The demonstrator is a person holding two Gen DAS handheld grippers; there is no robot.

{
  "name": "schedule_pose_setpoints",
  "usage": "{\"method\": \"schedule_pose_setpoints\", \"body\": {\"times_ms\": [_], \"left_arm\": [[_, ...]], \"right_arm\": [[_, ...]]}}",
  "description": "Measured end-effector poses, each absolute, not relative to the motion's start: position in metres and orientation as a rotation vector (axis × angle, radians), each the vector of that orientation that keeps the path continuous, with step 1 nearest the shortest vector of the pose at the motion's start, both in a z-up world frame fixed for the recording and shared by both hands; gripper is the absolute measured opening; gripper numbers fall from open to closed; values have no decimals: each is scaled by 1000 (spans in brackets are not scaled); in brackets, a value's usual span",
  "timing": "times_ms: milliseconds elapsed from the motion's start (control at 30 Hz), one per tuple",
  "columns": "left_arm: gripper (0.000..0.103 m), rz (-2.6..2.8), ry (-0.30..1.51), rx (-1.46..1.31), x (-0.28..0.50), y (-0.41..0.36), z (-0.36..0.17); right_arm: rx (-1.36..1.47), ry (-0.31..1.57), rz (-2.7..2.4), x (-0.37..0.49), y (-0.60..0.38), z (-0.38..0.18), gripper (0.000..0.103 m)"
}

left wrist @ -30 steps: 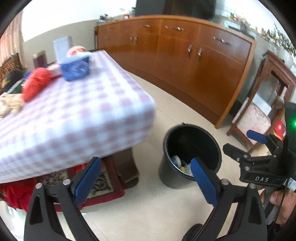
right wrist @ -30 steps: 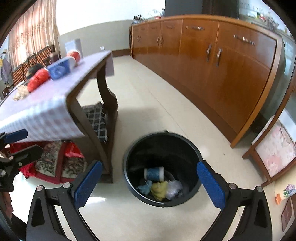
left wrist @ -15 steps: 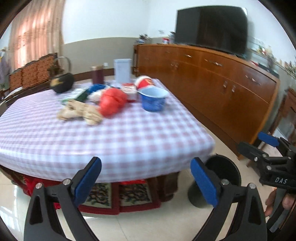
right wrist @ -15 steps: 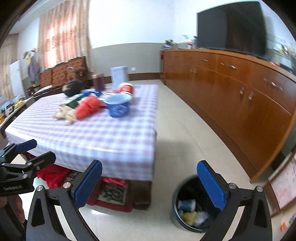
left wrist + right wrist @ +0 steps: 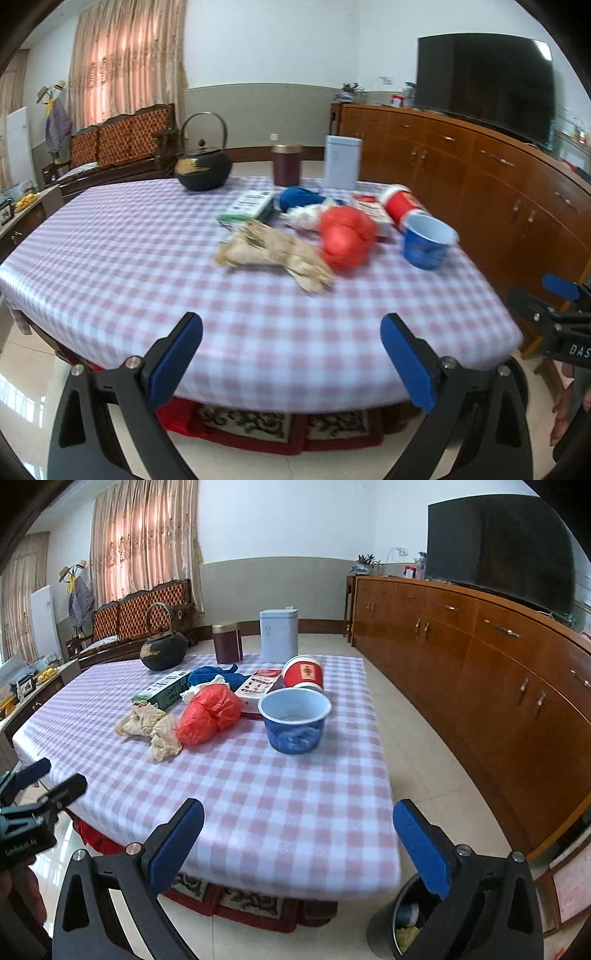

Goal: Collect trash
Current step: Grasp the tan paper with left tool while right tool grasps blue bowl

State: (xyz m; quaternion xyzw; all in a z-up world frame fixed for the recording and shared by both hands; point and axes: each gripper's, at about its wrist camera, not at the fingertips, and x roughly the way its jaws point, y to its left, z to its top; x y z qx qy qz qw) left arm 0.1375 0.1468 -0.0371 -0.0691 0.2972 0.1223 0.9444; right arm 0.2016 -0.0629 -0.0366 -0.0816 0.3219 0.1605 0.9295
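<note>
A: Trash sits mid-surface (image 5: pixel 280 812): crumpled brown paper (image 5: pixel 151 725), red plastic bag (image 5: pixel 208 714) at its 3 o'clock.
B: Both look light and soft; pinch a fold. Left tongs (image 5: pixel 291 360) and right tongs (image 5: pixel 299 845) gape wide, empty.

A crumpled red plastic bag (image 5: pixel 208 714) lies at frame centre-left, touching crumpled brown paper (image 5: pixel 149 725) to its left. An upright blue cup (image 5: pixel 294 720) stands right of centre. A black bin (image 5: pixel 400 921) holding scraps sits bottom right.
</note>
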Motion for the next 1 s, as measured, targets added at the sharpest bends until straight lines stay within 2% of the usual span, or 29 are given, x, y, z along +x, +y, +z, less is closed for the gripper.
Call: {"method": "schedule_pose_setpoints", "body": {"times_ms": [333,800,867,967,1000], "left_arm": [[98,287,673,-145,203,189,-60],[98,259,716,-193,259,214,-71],[97,248,739,-198,267,214,-74],[93,236,758,-211,274,215,-76],[86,228,762,-218,276,215,-77]], "right_arm": [[-153,719,307,280,-34,-60,103],[-150,735,302,334,-14,-77,103],[-149,742,305,336,-13,-77,99],[-151,741,312,339,-12,-76,97],[-154,739,313,340,-12,-76,94]]}}
